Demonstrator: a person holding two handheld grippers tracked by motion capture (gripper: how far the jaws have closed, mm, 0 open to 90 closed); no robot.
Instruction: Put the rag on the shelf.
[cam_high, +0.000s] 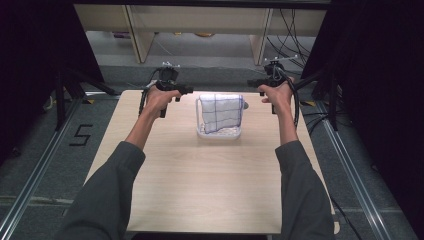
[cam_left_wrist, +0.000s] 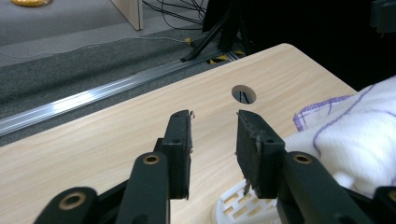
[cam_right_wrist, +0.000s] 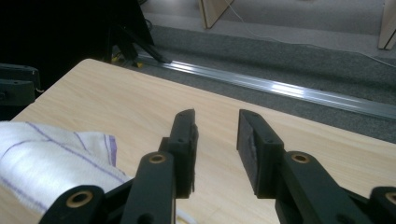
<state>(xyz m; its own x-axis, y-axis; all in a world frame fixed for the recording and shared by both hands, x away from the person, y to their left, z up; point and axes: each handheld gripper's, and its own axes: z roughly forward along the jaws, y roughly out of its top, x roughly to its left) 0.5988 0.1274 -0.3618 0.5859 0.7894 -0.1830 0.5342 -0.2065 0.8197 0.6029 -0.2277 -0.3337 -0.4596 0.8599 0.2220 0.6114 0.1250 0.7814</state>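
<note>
A white cloth (cam_high: 220, 112) with a blue-purple grid hangs over a white slotted basket (cam_high: 220, 134) on the far middle of the wooden table (cam_high: 200, 185). My left gripper (cam_high: 184, 90) is held just left of the cloth, above the table, and my right gripper (cam_high: 256, 86) just right of it. In the left gripper view the jaws (cam_left_wrist: 214, 116) stand open with nothing between them; the cloth (cam_left_wrist: 355, 126) and the basket rim (cam_left_wrist: 238, 207) lie to their right. In the right gripper view the jaws (cam_right_wrist: 215, 115) are open and empty too, with the cloth (cam_right_wrist: 51, 154) at lower left.
A round hole (cam_left_wrist: 243, 94) is cut in the tabletop near its far edge. Aluminium rails (cam_high: 30, 180) run along the floor on both sides. Black stand legs (cam_high: 75, 87), cables (cam_high: 295, 30) and wooden furniture legs (cam_high: 137, 35) lie beyond the table.
</note>
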